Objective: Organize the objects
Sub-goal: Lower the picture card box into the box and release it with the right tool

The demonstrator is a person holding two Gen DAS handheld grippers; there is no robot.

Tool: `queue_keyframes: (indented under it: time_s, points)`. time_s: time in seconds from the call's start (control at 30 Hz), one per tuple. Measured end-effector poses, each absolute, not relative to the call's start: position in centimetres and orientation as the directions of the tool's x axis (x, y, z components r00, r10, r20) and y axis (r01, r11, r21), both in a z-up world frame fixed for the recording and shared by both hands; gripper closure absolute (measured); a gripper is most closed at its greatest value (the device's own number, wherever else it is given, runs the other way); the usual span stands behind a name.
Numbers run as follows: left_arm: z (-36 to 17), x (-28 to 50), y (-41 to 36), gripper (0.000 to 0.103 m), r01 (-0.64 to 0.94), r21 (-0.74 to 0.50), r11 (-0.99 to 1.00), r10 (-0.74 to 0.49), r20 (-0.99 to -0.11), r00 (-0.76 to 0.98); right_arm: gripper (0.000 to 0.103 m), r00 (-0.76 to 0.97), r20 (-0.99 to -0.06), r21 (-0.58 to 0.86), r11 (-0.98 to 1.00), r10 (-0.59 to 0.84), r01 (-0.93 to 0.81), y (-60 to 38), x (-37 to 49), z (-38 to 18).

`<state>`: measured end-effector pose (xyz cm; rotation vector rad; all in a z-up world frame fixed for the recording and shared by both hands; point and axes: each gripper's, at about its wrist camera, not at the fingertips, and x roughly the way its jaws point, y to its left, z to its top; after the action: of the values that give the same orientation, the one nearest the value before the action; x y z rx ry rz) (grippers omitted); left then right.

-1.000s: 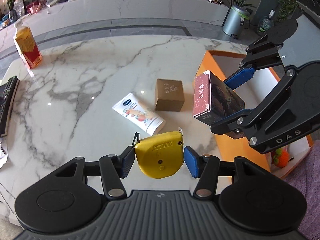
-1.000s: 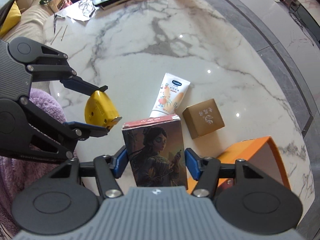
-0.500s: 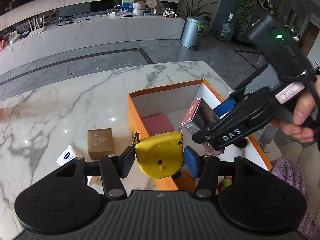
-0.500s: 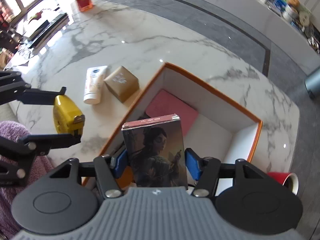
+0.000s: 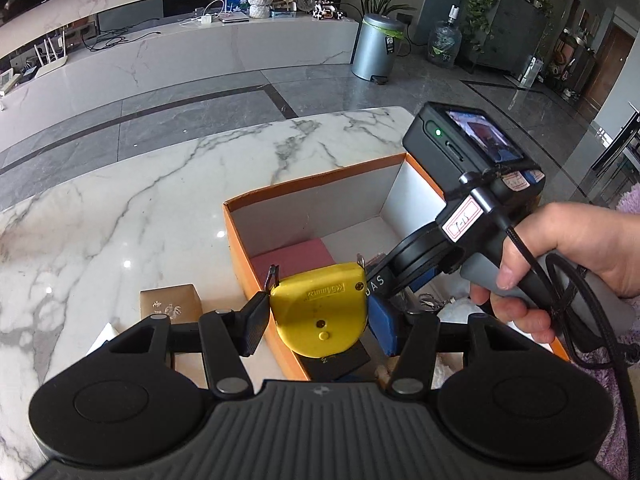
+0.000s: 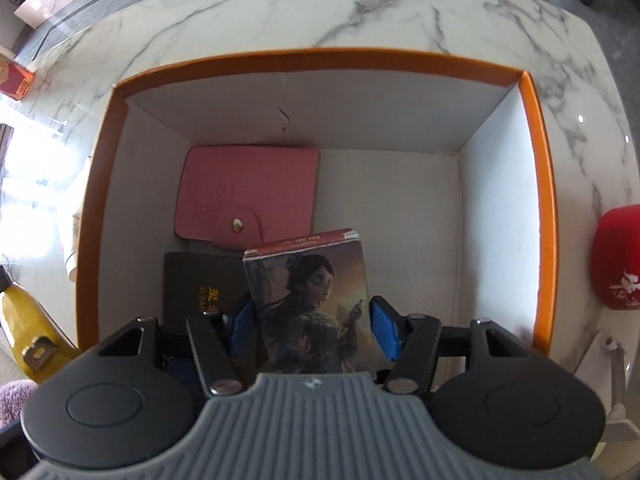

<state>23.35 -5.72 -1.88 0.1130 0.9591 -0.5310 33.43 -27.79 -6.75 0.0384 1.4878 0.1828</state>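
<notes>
My left gripper (image 5: pixel 316 320) is shut on a yellow tape measure (image 5: pixel 320 312) and holds it over the near left wall of the orange box (image 5: pixel 304 188). My right gripper (image 6: pixel 312 328) is shut on a card box with a woman's picture (image 6: pixel 312 304) and holds it inside the orange box (image 6: pixel 320 64), above its white floor. The right gripper's body and the hand on it show in the left wrist view (image 5: pixel 472 216). The tape measure shows at the left edge of the right wrist view (image 6: pixel 24 328).
Inside the box lie a pink wallet (image 6: pixel 248 196) and a dark booklet (image 6: pixel 200 284). A small brown box (image 5: pixel 170 302) sits on the marble table (image 5: pixel 120 220) left of the orange box. A red cup (image 6: pixel 618 256) stands to its right.
Both grippers have moved from over the table to the orange box. The right gripper has lowered the card box into it. The left gripper has brought the tape measure over the box wall.
</notes>
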Motion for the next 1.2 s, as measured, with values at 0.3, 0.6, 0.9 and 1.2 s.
queue_keyframes:
  time_s: [0.3, 0.6, 0.9, 1.2]
  points:
    - [-2.3, 24.1, -6.0, 0.04, 0.478, -0.17, 0.862, -0.406, -0.796, 0.449, 0.044, -0.036, -0.986, 0.164, 0.986, 0.166, 0.037, -29.1, 34.1, -9.9]
    - [-2.6, 24.3, -6.1, 0.04, 0.473, -0.174, 0.864, -0.403, -0.801, 0.442, 0.042, -0.027, -0.992, 0.128, 0.982, 0.126, -0.136, -26.6, 33.1, -10.0]
    - [-2.8, 24.6, -6.5, 0.04, 0.479, -0.178, 0.86, -0.407, -0.804, 0.433, 0.055, -0.028, -0.982, 0.189, 0.971, 0.187, -0.145, -27.9, 32.5, -8.4]
    - [-2.9, 24.7, -7.1, 0.04, 0.493, -0.167, 0.854, -0.404, -0.811, 0.424, 0.08, 0.006, -0.978, 0.203, 0.964, 0.207, -0.172, -28.2, 31.5, -8.4]
